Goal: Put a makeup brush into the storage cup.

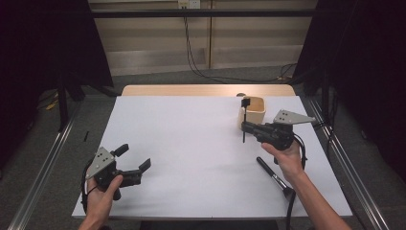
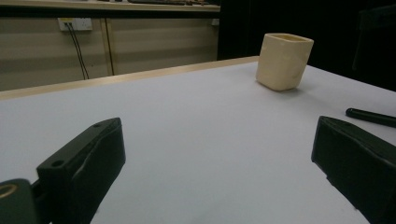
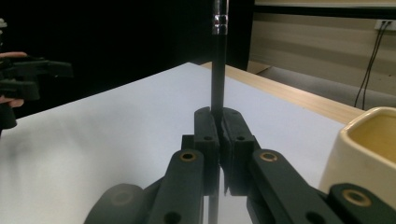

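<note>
My right gripper (image 1: 244,127) is shut on a thin black brush (image 1: 244,113) and holds it upright, head up, right beside a cream square cup (image 1: 254,116). In the right gripper view the jaws (image 3: 219,122) pinch the brush's handle (image 3: 218,70), and the cup (image 3: 364,144) stands close on the right. A second black brush (image 1: 273,173) lies on the white sheet just below my right hand. My left gripper (image 1: 135,156) hovers low at the near left, open with nothing in it. Its view looks between its jaws (image 2: 217,128) toward the cup (image 2: 284,60) and the lying brush (image 2: 371,116).
The white sheet (image 1: 191,143) covers the table, with a wooden strip (image 1: 206,90) along its far edge. Metal rails (image 1: 45,163) run along the floor on both sides. Cables (image 1: 201,72) hang by the back wall.
</note>
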